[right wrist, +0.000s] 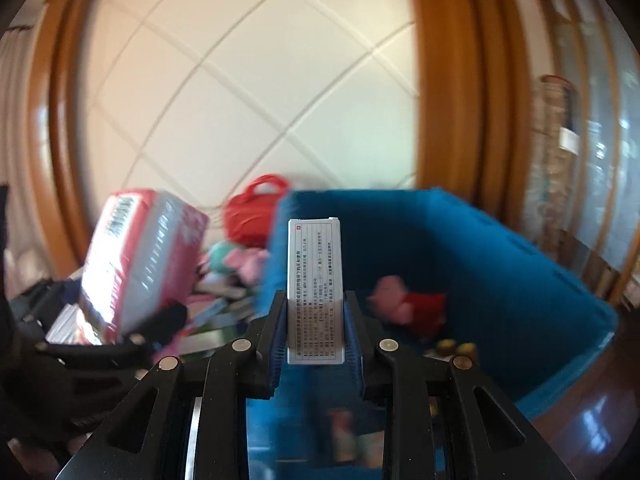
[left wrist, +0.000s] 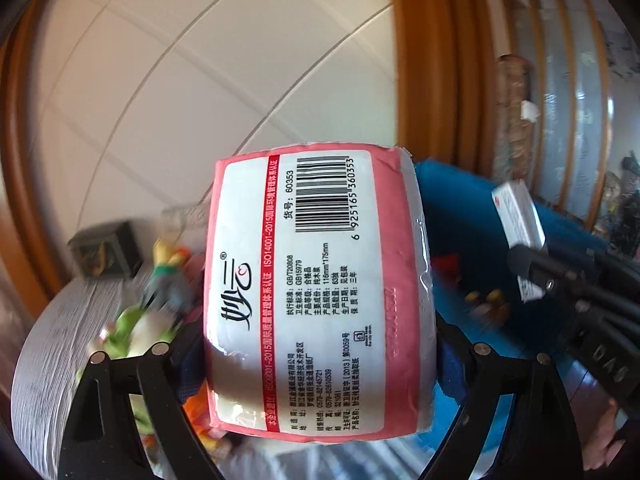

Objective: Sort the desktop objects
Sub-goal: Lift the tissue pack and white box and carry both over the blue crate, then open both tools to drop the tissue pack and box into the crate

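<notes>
A pink-and-white tissue pack (left wrist: pixel 316 296) with a barcode label fills the left wrist view, lifted off the table. My left gripper (left wrist: pixel 320 360) is shut on it, one finger on each side. The right wrist view shows the same pack (right wrist: pixel 140 260) tilted at the left. My right gripper (right wrist: pixel 316 336) is shut on a small white printed box (right wrist: pixel 316 280), which stands upright between the blue pads. The box (left wrist: pixel 520 216) also shows at the right of the left wrist view. Behind both lies an open blue fabric bin (right wrist: pixel 480 248).
Inside the bin lie a pink-and-red plush toy (right wrist: pixel 404 304) and small yellow items (right wrist: pixel 456 348). Left of it are a red bag (right wrist: pixel 256 212), a heap of soft toys (right wrist: pixel 240 260) and a green plush (left wrist: pixel 136 328). Behind stand a tiled wall and wooden door frames (right wrist: pixel 448 80).
</notes>
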The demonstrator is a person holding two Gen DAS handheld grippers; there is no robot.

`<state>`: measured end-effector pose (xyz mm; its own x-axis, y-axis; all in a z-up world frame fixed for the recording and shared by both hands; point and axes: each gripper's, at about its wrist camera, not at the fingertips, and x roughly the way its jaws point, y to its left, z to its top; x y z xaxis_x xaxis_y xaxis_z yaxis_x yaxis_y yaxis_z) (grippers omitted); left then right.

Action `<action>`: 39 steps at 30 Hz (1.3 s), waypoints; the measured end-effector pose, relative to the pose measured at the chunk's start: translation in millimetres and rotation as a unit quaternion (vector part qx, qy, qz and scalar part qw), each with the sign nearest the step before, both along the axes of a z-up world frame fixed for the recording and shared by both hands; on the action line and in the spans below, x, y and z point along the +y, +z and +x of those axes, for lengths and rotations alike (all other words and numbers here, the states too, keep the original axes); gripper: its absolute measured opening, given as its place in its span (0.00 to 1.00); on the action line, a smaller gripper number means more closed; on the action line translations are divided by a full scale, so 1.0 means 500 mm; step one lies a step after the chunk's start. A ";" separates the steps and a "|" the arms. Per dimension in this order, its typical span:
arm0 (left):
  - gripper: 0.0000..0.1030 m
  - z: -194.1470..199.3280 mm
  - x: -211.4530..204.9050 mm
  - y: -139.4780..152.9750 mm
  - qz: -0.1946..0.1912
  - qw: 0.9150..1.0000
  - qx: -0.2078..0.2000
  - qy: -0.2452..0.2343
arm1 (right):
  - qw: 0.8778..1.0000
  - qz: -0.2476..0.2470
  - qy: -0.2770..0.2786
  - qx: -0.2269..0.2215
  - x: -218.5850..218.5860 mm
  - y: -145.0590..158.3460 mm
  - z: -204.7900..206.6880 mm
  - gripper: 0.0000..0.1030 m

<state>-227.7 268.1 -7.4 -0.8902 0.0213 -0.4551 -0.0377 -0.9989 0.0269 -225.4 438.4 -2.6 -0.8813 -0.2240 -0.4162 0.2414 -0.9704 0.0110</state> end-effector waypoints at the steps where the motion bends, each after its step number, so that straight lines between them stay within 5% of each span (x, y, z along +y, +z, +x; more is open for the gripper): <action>1: 0.88 -0.013 0.029 0.011 -0.003 1.000 0.005 -0.010 | 1.000 -0.002 -0.011 0.000 0.026 0.002 -0.009 0.25; 6: 0.88 -0.078 0.154 0.036 -0.015 0.999 0.005 -0.052 | 0.998 0.000 -0.066 -0.019 0.151 0.002 -0.069 0.25; 14: 0.88 -0.164 0.287 0.020 -0.053 0.992 -0.065 -0.092 | 0.992 -0.004 -0.115 -0.059 0.267 -0.038 -0.136 0.25; 39: 0.90 -0.176 0.288 -0.014 -0.037 0.984 -0.140 -0.102 | 0.982 0.034 -0.138 -0.124 0.292 -0.097 -0.168 0.29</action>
<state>-315.5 411.9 -14.6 -0.7099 0.1450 -0.6893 -0.2545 -0.9653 0.0591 -309.4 584.5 -51.0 -0.7743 0.0457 -0.6312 -0.0331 -0.9989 -0.0318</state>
